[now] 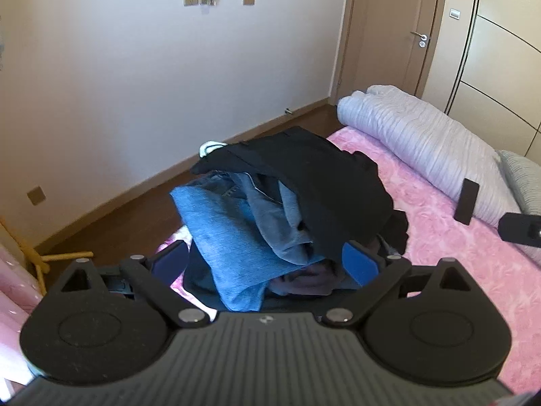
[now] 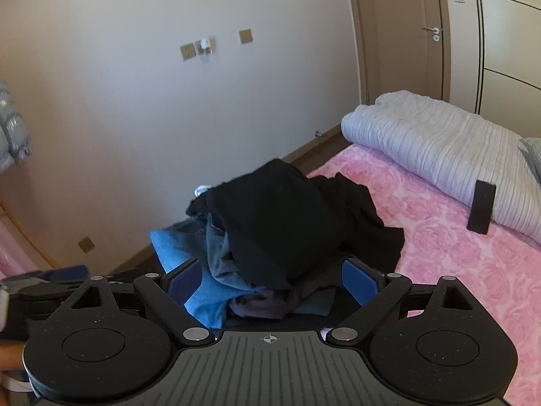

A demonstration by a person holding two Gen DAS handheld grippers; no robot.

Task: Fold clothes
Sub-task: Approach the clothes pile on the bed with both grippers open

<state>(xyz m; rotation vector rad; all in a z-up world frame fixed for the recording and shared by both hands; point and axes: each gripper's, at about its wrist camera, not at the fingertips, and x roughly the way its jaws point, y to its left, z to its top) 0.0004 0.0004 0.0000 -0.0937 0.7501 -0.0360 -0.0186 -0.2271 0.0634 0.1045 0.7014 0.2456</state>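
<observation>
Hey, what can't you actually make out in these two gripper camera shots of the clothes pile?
- Bottom of the clothes pile: hidden by the left hand-held gripper body, left wrist view.
- White item behind the black garment: mostly covered, kind unclear.
- Dark flat object against the rolled duvet: too small to identify.
- Grey fabric: cut by the left edge, right wrist view.

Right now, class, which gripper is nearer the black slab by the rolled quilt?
Right. The right gripper sits on the black slab's side; the left gripper is farther left, facing the clothes pile.
</observation>
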